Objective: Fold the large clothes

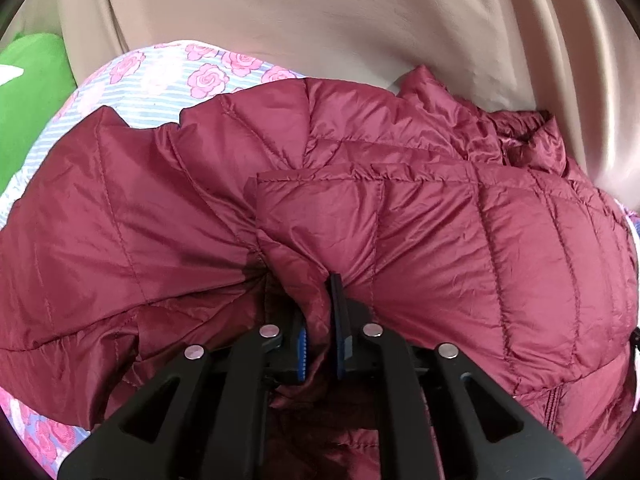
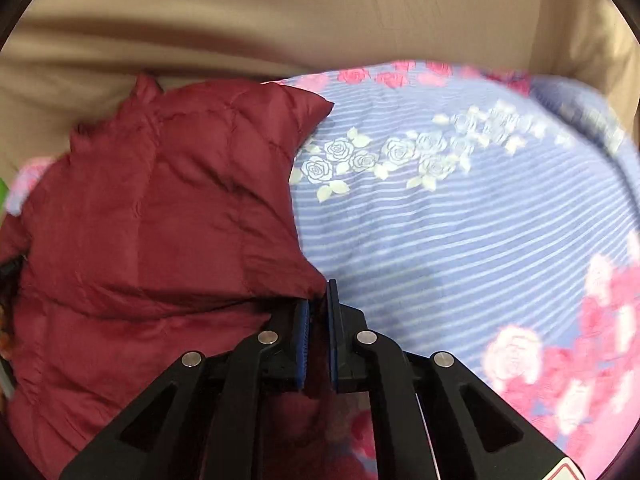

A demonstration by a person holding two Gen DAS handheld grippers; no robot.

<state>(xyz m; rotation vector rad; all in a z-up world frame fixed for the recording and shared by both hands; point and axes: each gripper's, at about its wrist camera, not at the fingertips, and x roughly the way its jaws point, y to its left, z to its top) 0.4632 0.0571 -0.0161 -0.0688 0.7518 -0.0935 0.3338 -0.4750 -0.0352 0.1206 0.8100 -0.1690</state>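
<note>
A dark red quilted puffer jacket (image 1: 400,220) lies on a bed sheet with blue stripes and pink roses (image 1: 160,80). My left gripper (image 1: 320,304) is shut on a bunched fold of the jacket near its middle. In the right wrist view the jacket (image 2: 160,220) fills the left half, with its collar end toward the far edge. My right gripper (image 2: 318,308) is shut on the jacket's right edge, with fabric pinched between the blue pads. The sheet (image 2: 460,220) lies bare to the right of it.
A beige padded headboard or wall (image 1: 320,20) rises behind the bed, also in the right wrist view (image 2: 280,8). A green cloth (image 1: 28,92) lies at the far left of the bed.
</note>
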